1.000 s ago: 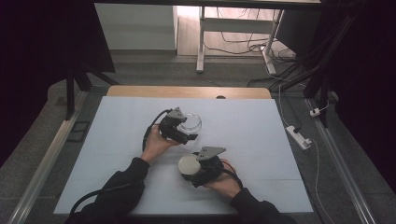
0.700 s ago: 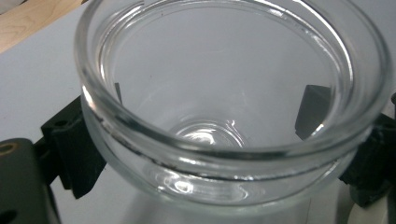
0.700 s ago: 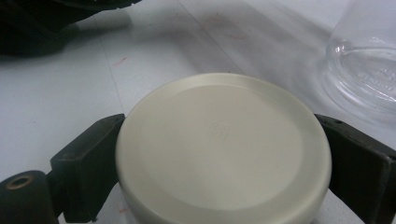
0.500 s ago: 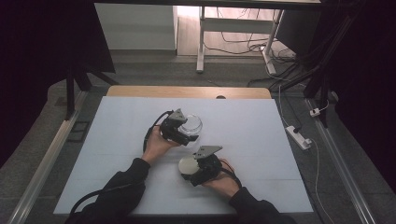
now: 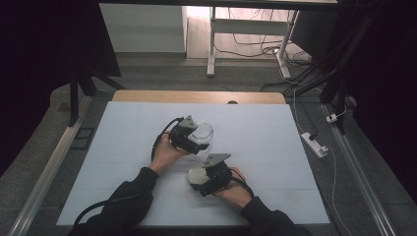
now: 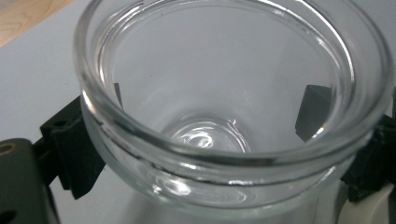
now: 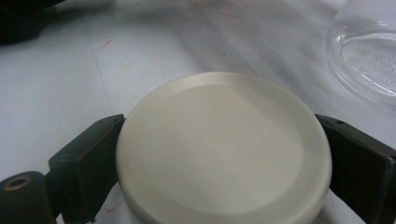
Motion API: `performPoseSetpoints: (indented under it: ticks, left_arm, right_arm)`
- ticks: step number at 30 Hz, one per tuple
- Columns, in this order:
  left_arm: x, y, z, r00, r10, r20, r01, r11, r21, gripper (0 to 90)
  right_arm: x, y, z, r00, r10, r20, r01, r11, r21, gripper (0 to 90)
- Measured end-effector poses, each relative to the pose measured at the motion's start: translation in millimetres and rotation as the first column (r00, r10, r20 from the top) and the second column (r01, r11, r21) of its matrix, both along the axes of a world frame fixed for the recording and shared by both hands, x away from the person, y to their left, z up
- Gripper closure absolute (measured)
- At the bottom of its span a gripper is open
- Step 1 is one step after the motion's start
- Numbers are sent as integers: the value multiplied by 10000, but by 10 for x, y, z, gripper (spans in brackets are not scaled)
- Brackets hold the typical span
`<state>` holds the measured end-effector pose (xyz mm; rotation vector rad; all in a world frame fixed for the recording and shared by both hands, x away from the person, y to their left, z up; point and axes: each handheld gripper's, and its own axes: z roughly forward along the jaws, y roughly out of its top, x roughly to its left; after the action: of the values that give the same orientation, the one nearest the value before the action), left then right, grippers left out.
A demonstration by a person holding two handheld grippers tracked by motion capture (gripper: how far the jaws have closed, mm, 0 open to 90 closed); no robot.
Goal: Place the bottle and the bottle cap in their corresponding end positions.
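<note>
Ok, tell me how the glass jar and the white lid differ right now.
The glass jar is clear and see-through; the white lid is opaque cream. The jar is a deep, open vessel with a thick rim and nothing inside; the lid is a flat, shallow disc. The jar sits in the left tongs, farther up the table; the lid sits in the right tongs, nearer the person. Both are round and clamped between two black jaws.

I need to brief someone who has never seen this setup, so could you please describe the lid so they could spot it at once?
On the white table, look near the front edge, where the right gripper clamps a round, flat, cream plastic lid. Unlike the clear glass jar behind it, it is opaque and disc-shaped.
</note>
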<state>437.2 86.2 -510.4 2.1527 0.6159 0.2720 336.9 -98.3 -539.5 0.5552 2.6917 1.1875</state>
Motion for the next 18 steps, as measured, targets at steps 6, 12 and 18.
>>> performPoseSetpoints:
  ticks: [6, 12, 18]
  left_arm:
    - [3, 4, 1, 10000, 14, -62, -14, 10000, -12, 68]
    - [-11, -2, 24, 10000, 4, -39, -4, 10000, -49, 35]
    - [-20, 32, 41, 9998, -141, -101, 139, 9996, -244, 0]
  right_arm:
    - [5, -10, 5, 9999, -100, -102, 102, 9999, 134, 59]
    - [6, -19, 10, 9999, -57, -122, 60, 9997, 222, 33]
    - [11, -37, 19, 9998, -11, -190, 20, 9990, 451, 5]
